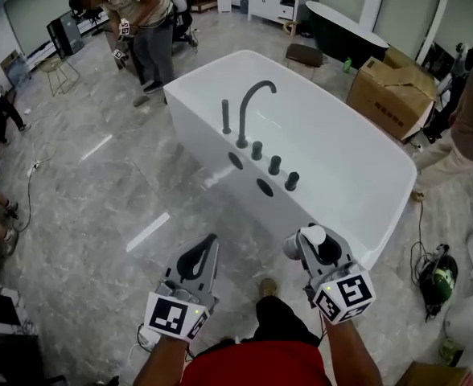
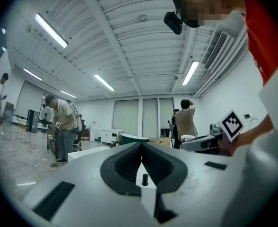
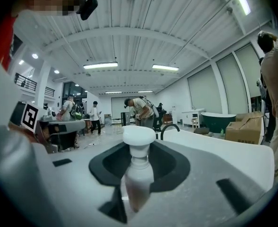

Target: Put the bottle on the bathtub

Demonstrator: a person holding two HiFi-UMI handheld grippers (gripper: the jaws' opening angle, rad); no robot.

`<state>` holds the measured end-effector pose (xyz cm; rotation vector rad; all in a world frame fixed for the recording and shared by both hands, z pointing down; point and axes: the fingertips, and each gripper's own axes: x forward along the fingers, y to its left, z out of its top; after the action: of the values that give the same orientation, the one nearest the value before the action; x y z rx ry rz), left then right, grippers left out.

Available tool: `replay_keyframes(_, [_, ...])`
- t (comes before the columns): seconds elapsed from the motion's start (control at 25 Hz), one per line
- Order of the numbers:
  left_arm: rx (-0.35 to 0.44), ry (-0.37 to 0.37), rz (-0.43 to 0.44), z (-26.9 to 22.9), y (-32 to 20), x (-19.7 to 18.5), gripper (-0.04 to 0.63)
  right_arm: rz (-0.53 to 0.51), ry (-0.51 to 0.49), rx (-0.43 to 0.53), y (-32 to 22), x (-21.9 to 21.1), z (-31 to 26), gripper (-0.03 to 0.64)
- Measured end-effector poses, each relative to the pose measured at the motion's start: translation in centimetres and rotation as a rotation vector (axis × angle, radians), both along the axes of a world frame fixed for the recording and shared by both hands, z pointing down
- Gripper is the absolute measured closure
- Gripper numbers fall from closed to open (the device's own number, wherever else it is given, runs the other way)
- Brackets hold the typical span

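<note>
A large white freestanding bathtub (image 1: 357, 147) stands ahead, with a dark curved faucet (image 1: 248, 107) and several dark knobs on its near rim. My right gripper (image 1: 310, 241) is shut on a small white pump bottle (image 3: 134, 169), whose white cap (image 1: 311, 237) shows just short of the tub's near corner. In the right gripper view the bottle stands upright between the jaws, with the tub rim (image 3: 224, 150) beyond. My left gripper (image 1: 207, 245) is shut and holds nothing, its dark pads (image 2: 129, 161) meeting, and it hangs over the floor left of the tub.
A cardboard box (image 1: 391, 91) sits behind the tub, with a dark tub (image 1: 341, 26) beyond it. A person (image 1: 140, 18) bends over at the back left, another stands at the right edge (image 1: 470, 111). Cables and a small machine (image 1: 438, 276) lie on the grey floor at right.
</note>
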<state>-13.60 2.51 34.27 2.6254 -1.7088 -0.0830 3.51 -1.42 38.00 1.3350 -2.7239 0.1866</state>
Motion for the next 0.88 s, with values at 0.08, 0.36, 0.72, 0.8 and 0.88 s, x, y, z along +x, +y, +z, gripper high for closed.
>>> replay_keyframes(0.08, [-0.001, 0.004, -0.021, 0.3, -2.5, 0.6, 0.584, -0.014, 0.008, 0.005, -2.5, 0.8, 0.9, 0.508])
replay_keyframes(0.36, [-0.024, -0.002, -0.075, 1.8, -10.6, 3.2, 0.584, -0.053, 0.044, -0.005, -10.8, 3.6, 5.0, 0.508])
replay_keyframes(0.72, [-0.064, -0.039, -0.109, 4.5, -18.8, 6.9, 0.584, -0.096, 0.096, -0.034, -19.6, 6.4, 11.6, 0.508])
replay_keyframes(0.8, [-0.076, -0.044, -0.112, 5.1, -20.1, 7.6, 0.584, -0.104, 0.109, -0.05, -21.0, 7.0, 13.2, 0.508])
replay_keyframes(0.88, [-0.086, -0.048, -0.117, 5.5, -21.3, 8.1, 0.584, -0.112, 0.124, -0.066, -22.4, 7.4, 14.8, 0.508])
